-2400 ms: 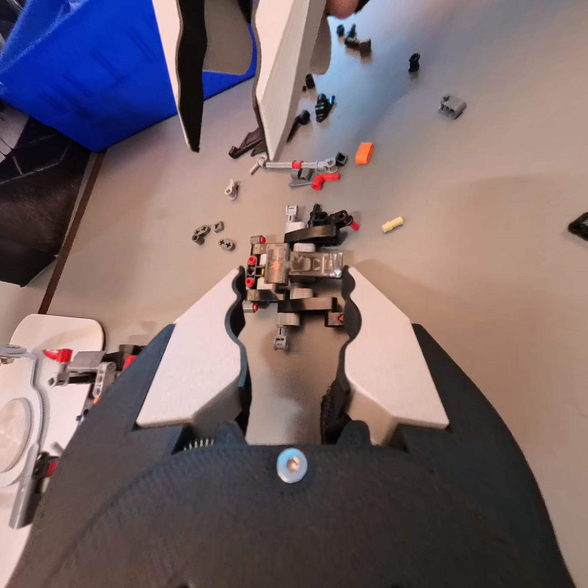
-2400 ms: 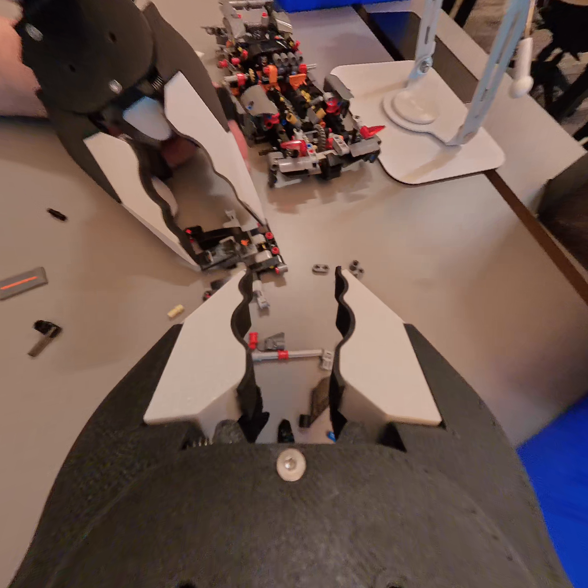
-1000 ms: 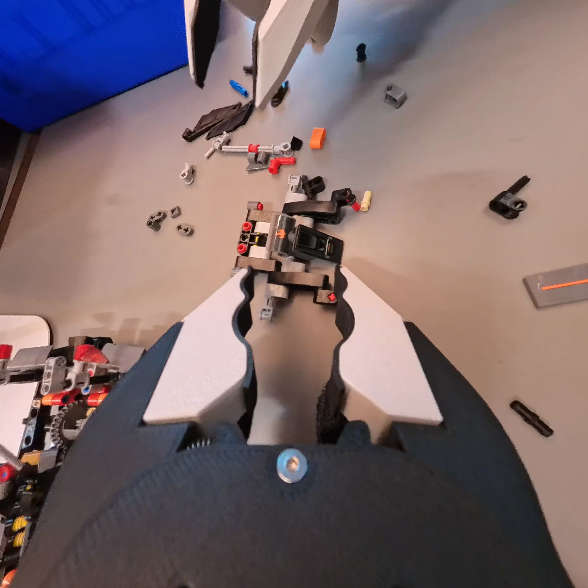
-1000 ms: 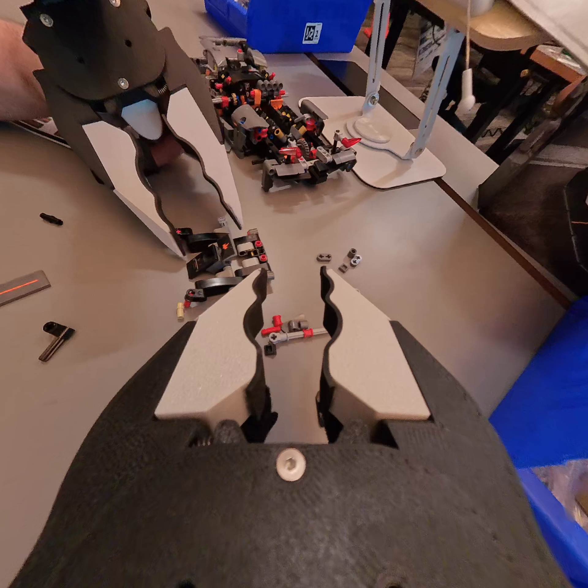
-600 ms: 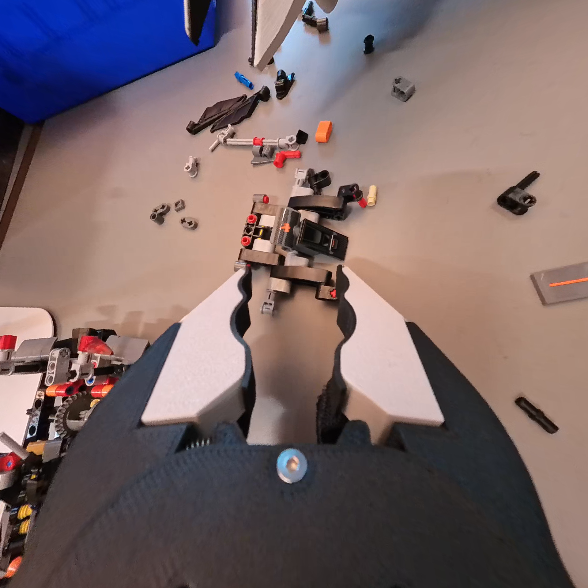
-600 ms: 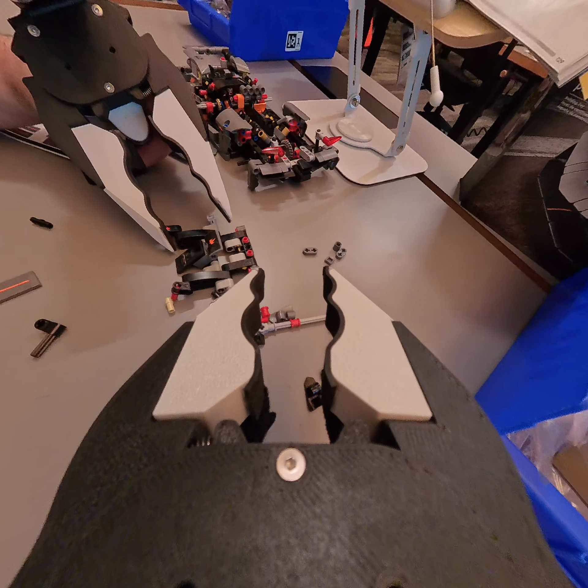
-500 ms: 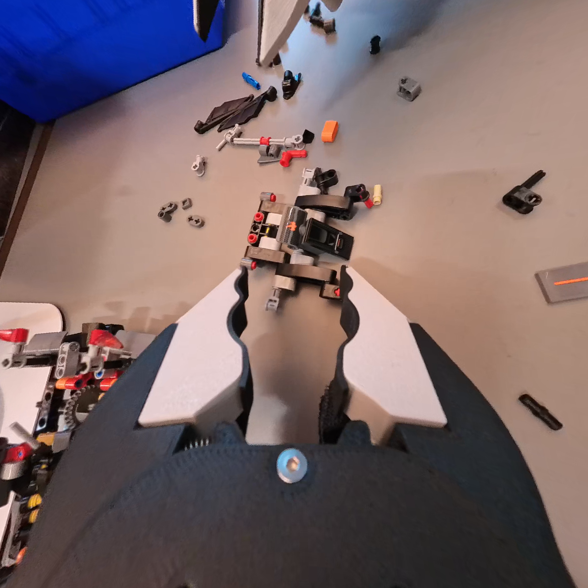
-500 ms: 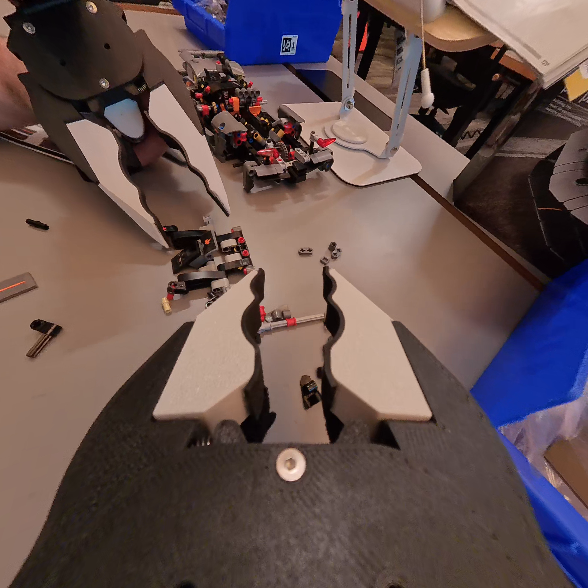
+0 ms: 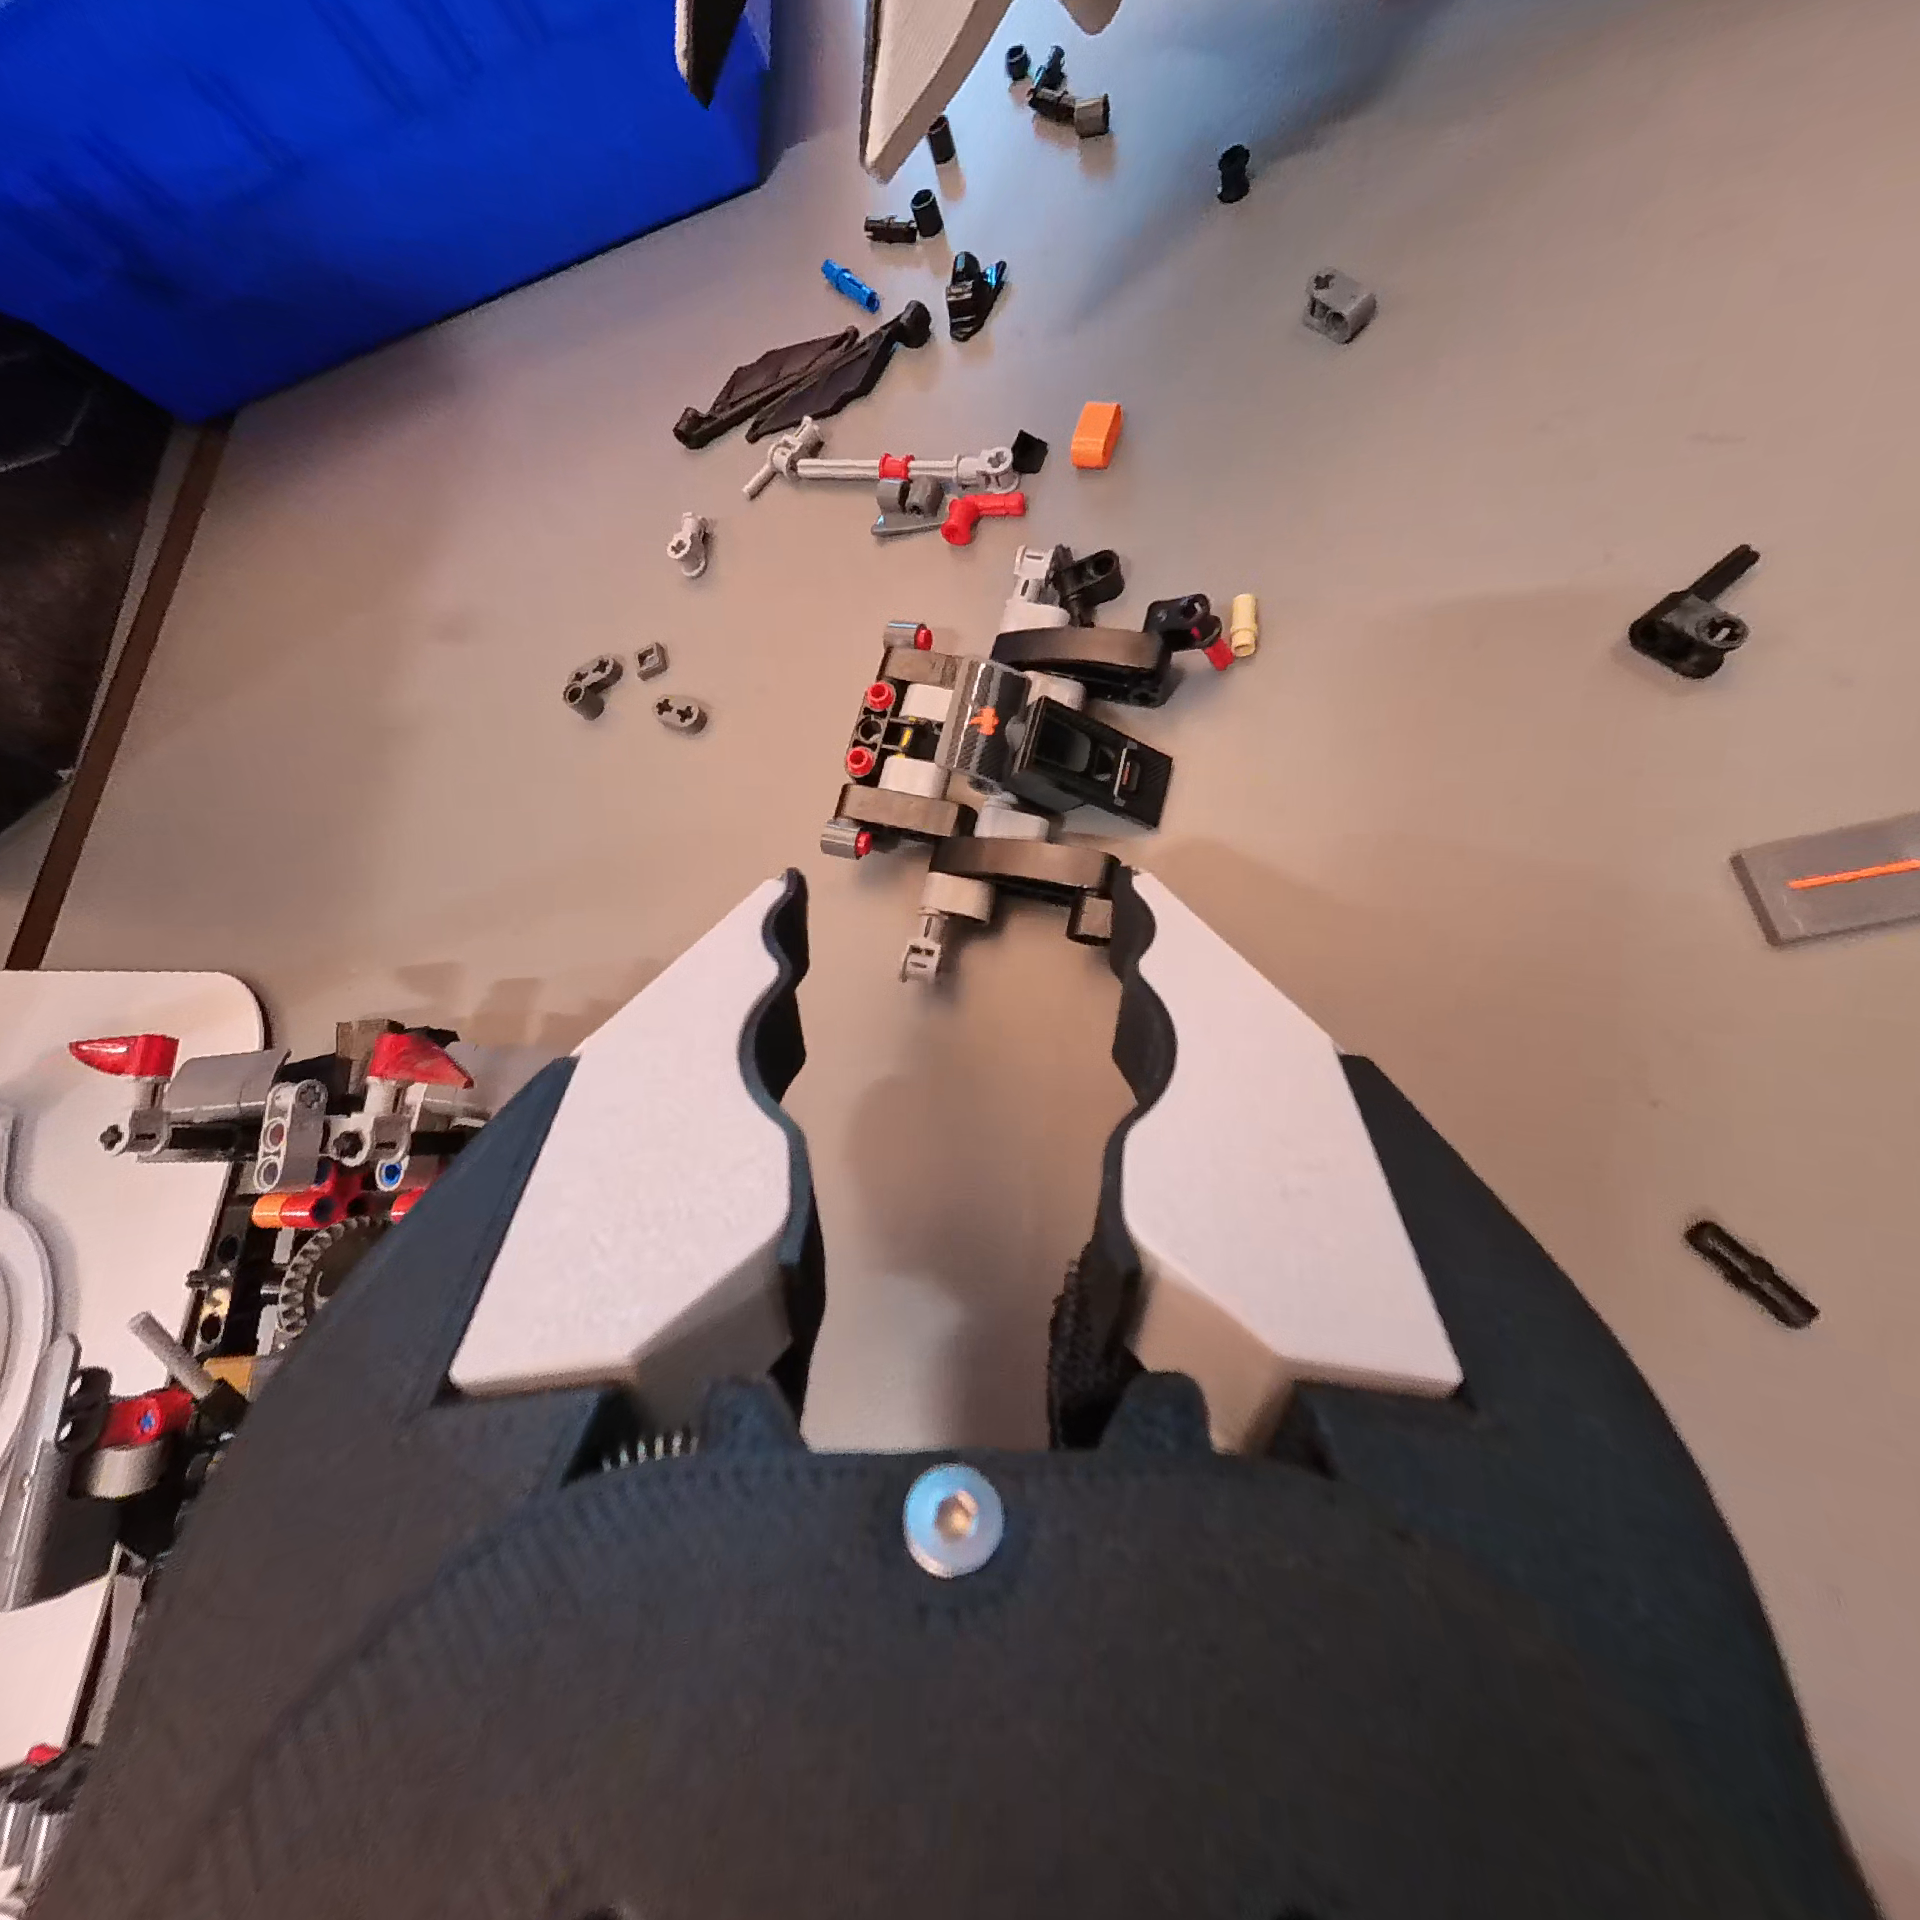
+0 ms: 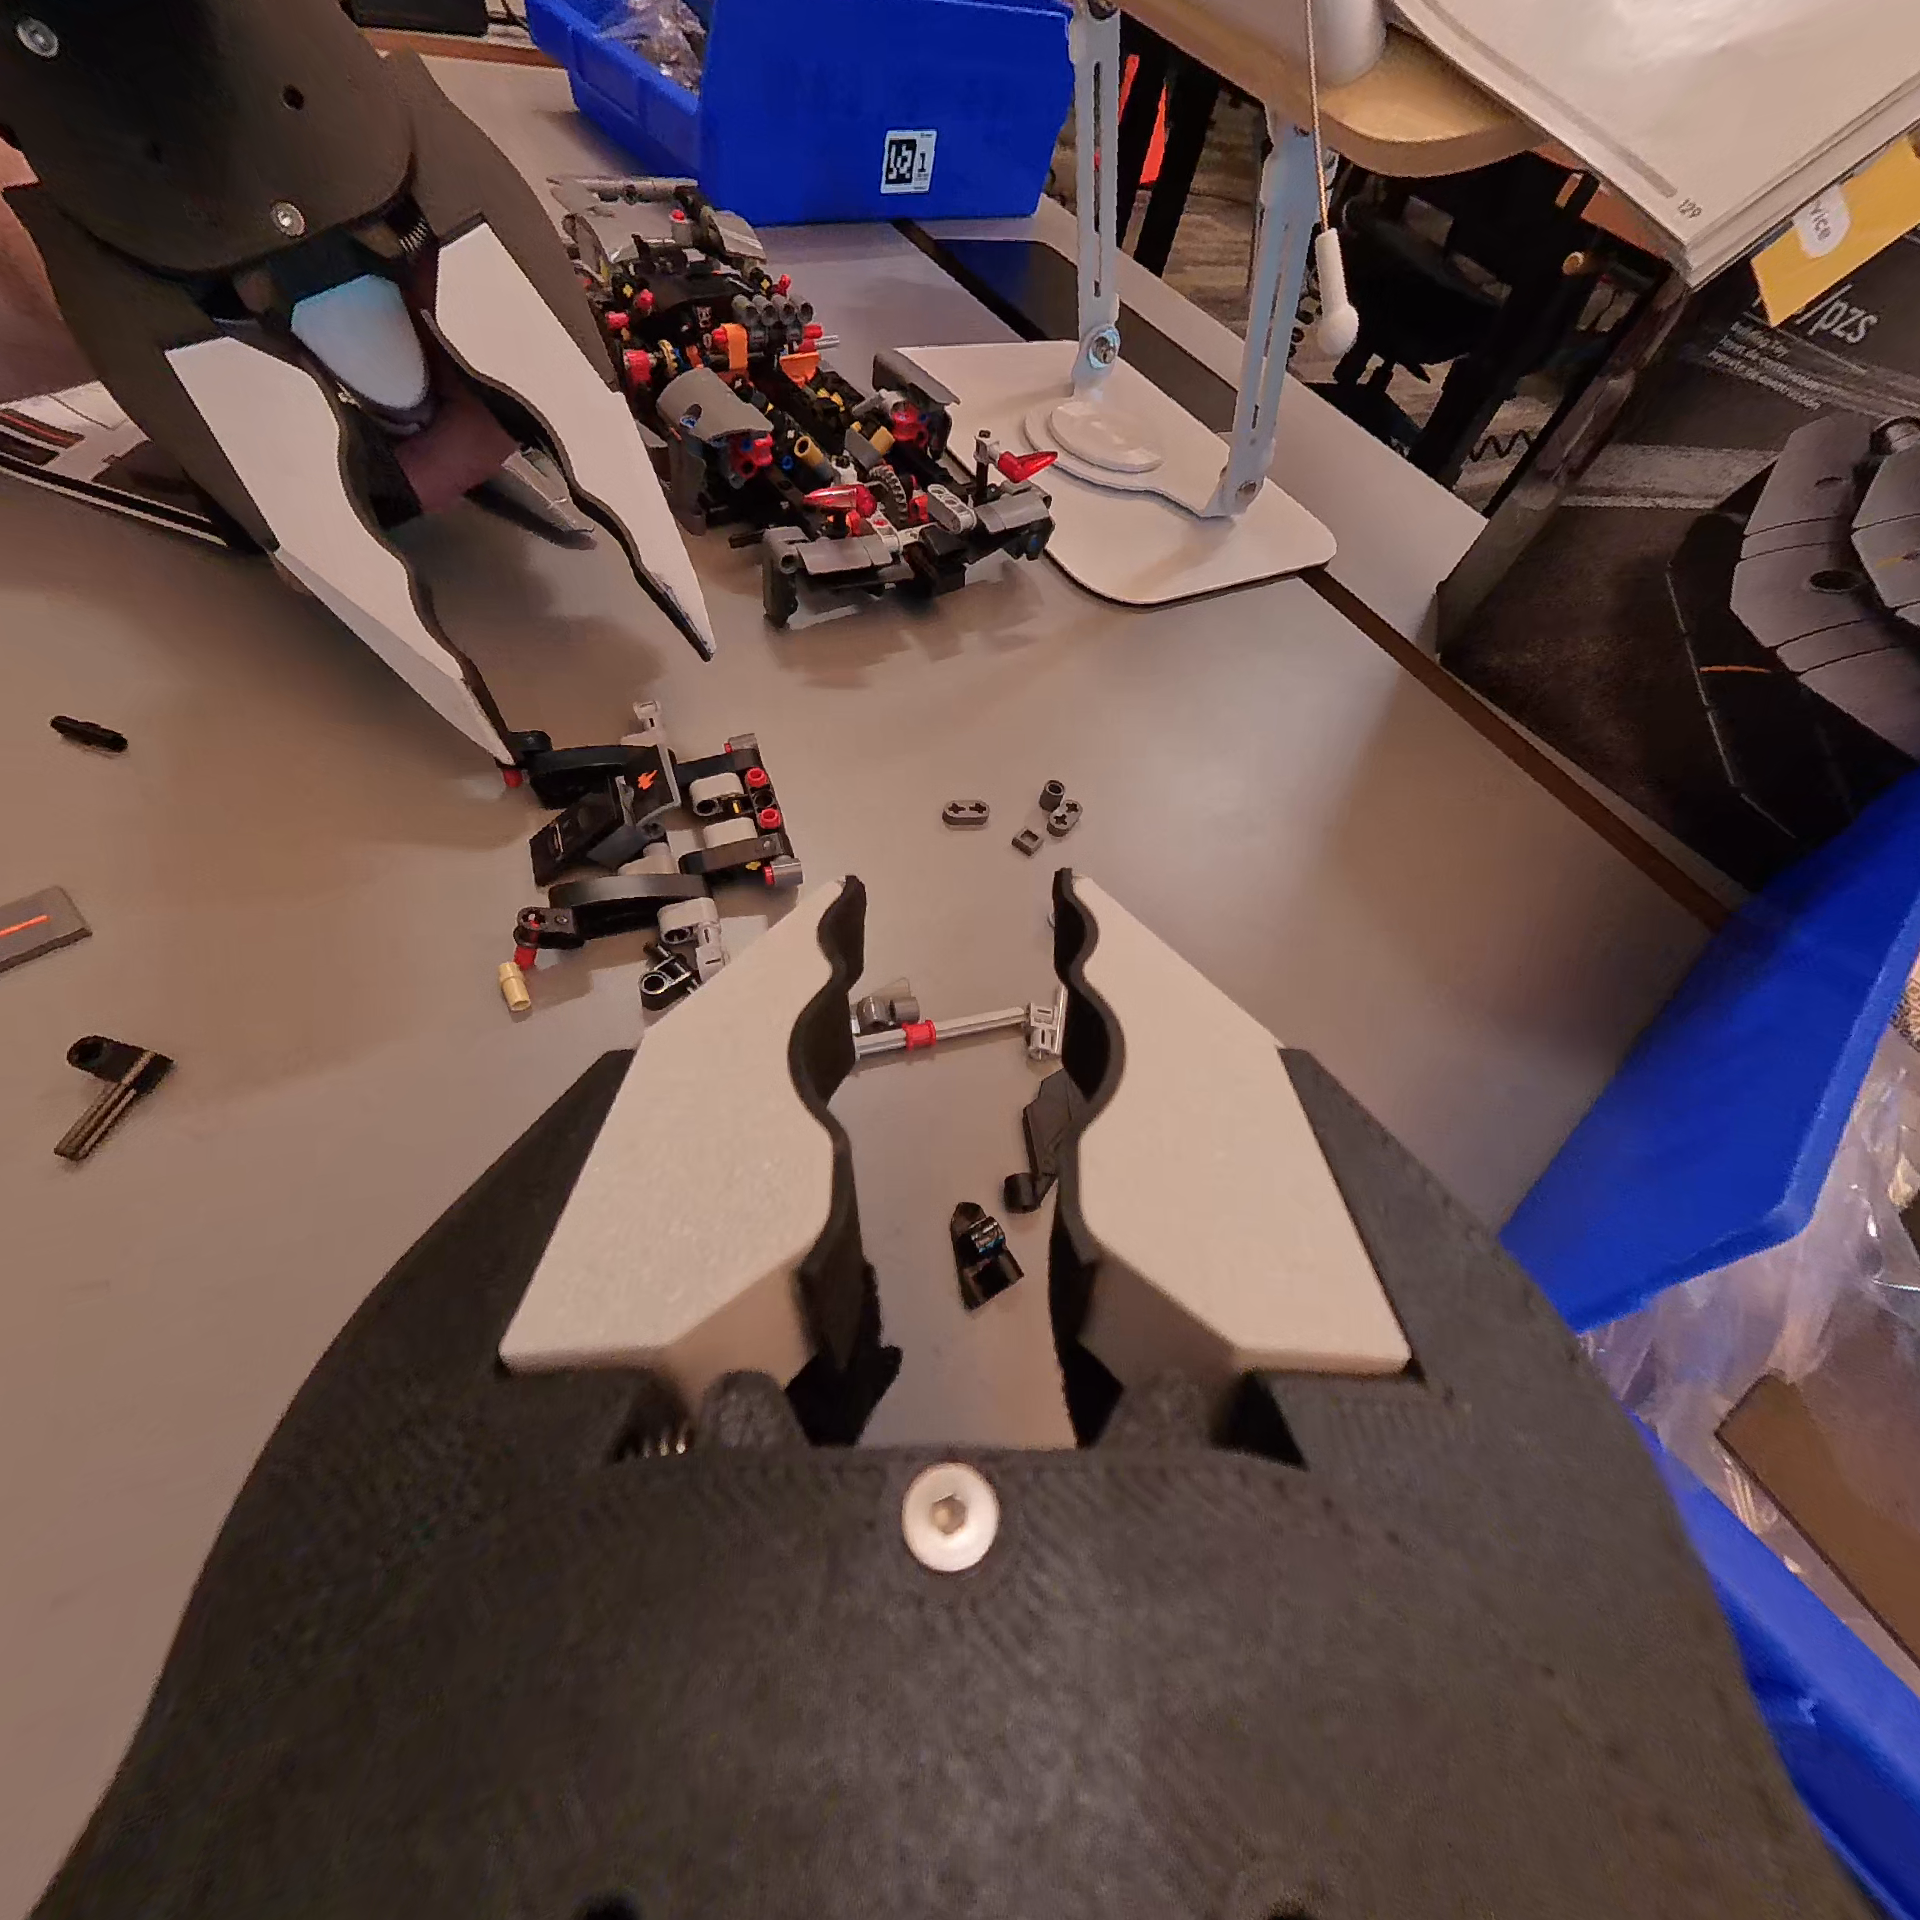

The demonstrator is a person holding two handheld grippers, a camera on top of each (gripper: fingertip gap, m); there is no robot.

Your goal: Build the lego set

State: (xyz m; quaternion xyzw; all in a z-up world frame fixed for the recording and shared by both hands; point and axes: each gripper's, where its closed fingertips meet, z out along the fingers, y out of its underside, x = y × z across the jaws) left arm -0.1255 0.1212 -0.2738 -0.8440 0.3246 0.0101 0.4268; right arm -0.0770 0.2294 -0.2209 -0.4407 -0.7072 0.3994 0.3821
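Note:
A small black and grey lego sub-assembly [image 9: 997, 748] with red pins lies on the grey table [image 9: 1455, 1039]. My left gripper [image 9: 961, 894] is open and empty, its tips just short of the sub-assembly's near end. In the right wrist view the left gripper [image 10: 603, 696] hangs over the sub-assembly [image 10: 655, 821], one tip by its black end. My right gripper [image 10: 956, 894] is open and empty above a grey axle with red bushes [image 10: 935, 1029] and a small black piece [image 10: 982, 1247]. The large car model [image 10: 790, 447] stands behind.
Loose pieces lie scattered: an orange piece [image 9: 1096, 434], grey connectors [image 10: 1023, 810], a grey tile with an orange stripe [image 9: 1839, 878], and a black pin [image 9: 1751, 1273]. A white lamp base [image 10: 1174, 530] and blue bins [image 10: 873, 114] [image 10: 1704, 1091] flank the table edge [image 10: 1507, 748]. The orange piece [image 9: 1096, 434] sits 7 centimeters or so from the ends of my right fingers.
Both grippers have drawn back from the sub-assembly and stayed open. The right gripper has moved toward the near blue bin, so the axle now shows between its fingers.

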